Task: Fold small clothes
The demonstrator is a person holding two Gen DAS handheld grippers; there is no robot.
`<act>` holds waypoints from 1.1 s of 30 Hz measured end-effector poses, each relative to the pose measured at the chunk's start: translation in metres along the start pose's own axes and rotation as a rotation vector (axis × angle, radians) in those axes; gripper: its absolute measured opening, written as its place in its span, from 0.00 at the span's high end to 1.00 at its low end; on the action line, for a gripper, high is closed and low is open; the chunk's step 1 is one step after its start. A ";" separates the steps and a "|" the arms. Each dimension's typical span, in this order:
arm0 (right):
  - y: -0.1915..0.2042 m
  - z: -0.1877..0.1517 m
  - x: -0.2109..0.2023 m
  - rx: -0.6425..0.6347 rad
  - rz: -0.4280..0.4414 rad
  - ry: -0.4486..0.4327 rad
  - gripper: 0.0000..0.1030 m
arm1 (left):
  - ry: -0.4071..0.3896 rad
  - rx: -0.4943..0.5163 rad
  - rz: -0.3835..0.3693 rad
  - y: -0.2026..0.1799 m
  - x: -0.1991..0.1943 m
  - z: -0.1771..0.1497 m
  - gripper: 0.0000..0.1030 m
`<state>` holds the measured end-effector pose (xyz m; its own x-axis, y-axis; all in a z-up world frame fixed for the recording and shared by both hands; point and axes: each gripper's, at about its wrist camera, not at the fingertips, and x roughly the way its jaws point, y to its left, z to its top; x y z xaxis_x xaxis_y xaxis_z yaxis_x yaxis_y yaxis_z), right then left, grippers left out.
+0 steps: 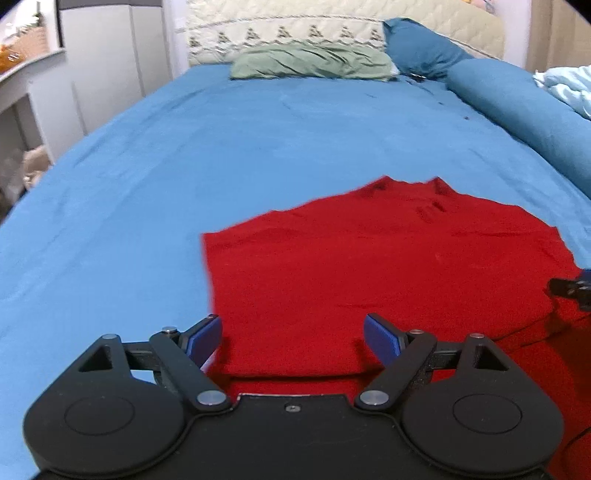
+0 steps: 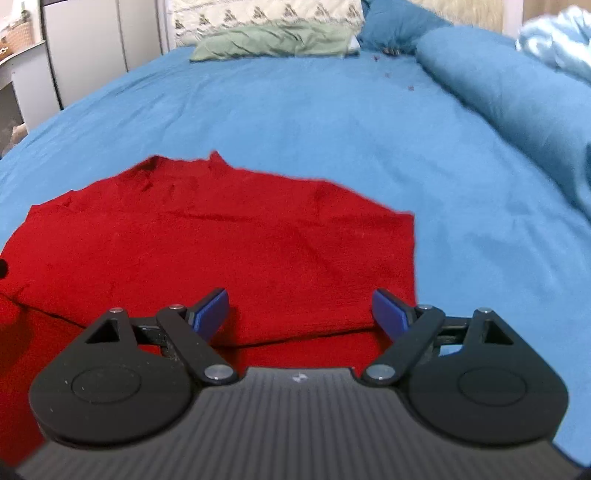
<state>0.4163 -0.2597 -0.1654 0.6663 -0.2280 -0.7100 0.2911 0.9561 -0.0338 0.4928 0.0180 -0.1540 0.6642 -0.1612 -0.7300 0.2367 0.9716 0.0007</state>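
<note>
A red garment lies flat on the blue bed sheet, collar end away from me, with a folded layer edge near the grippers. It also shows in the right wrist view. My left gripper is open and empty, just above the garment's near left part. My right gripper is open and empty, above the garment's near right part. The tip of the right gripper shows at the right edge of the left wrist view.
A green pillow and a patterned cream pillow lie at the head of the bed. A rolled blue duvet runs along the right side. White cabinets stand left of the bed.
</note>
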 end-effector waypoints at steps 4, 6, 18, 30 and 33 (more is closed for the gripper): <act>-0.016 -0.013 0.008 0.099 0.022 0.031 0.03 | 0.051 0.006 -0.012 -0.004 0.015 -0.005 0.15; -0.018 -0.015 0.006 0.097 0.027 0.037 0.03 | 0.075 0.011 -0.010 -0.004 0.020 -0.009 0.15; -0.026 0.037 0.033 0.067 0.073 -0.007 0.02 | 0.093 0.029 0.012 -0.010 0.023 -0.013 0.14; -0.047 0.047 -0.002 0.022 0.141 -0.023 0.02 | -0.006 0.053 0.078 0.001 -0.057 -0.001 0.14; -0.053 0.040 -0.060 0.030 0.163 -0.082 0.02 | -0.054 0.061 0.092 0.010 -0.104 -0.009 0.13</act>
<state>0.3883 -0.3040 -0.0926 0.7594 -0.0861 -0.6449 0.1943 0.9760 0.0984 0.4202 0.0462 -0.0843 0.7219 -0.0830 -0.6870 0.2148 0.9706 0.1084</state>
